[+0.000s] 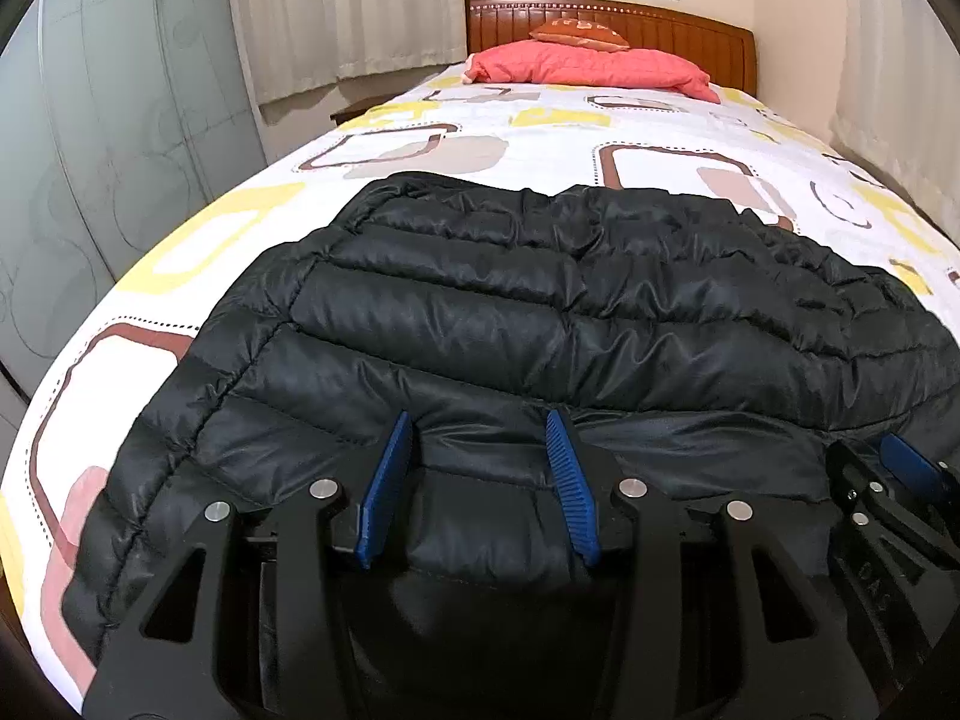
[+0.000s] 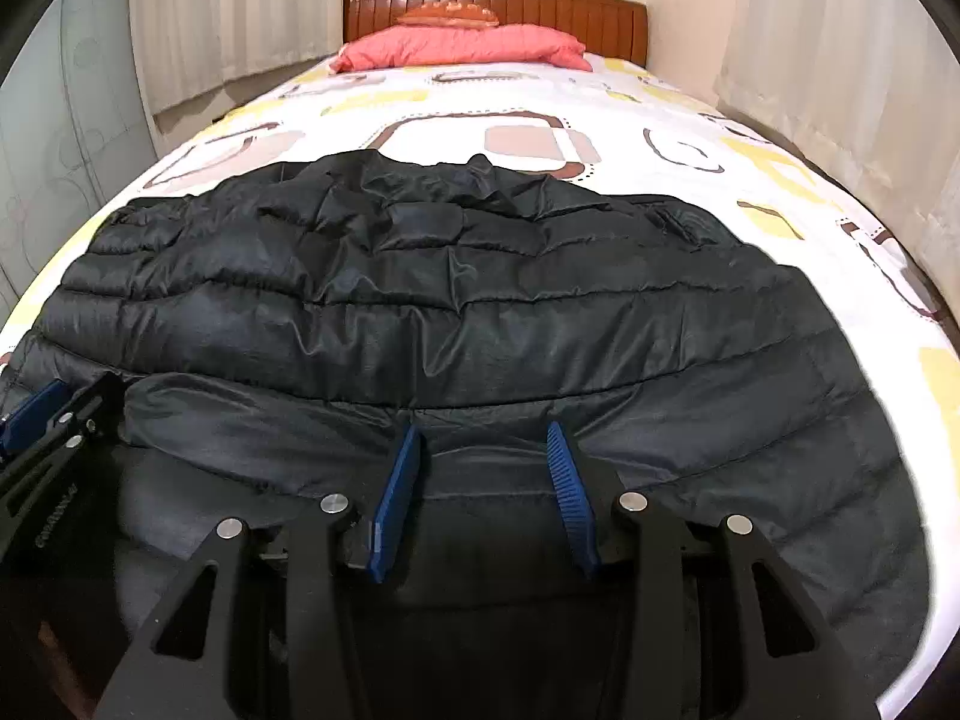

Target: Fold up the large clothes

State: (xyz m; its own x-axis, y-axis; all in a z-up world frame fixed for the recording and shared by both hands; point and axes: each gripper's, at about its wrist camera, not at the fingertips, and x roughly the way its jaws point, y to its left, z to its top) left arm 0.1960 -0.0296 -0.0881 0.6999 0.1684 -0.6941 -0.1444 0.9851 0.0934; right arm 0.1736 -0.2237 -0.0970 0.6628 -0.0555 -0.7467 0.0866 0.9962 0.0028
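Your left gripper (image 1: 480, 426) has its blue pads (image 1: 387, 480) set partway apart with a bunched fold of the black puffer jacket (image 1: 540, 312) swelling up between them; the fabric fills the gap and both pads look to be pressing on it, so you are gripping the jacket's near edge there. Your right gripper (image 2: 483, 441) stands the same way, its pads (image 2: 396, 498) closed on another fold of that same near edge, and each wrist view catches the other gripper at its margin, so your two grips sit side by side along the hem. Beyond the jaws the jacket lies spread across the foot of the bed, quilted channels running crosswise, its far edge rumpled. It rests on a white bedsheet (image 1: 540, 144) printed with yellow and brown squares. At the far end a coral pillow (image 1: 588, 69) lies below a small orange cushion (image 1: 579, 33), against a wooden headboard (image 1: 690, 30). Pale curtains (image 1: 336, 12) hang on the left.
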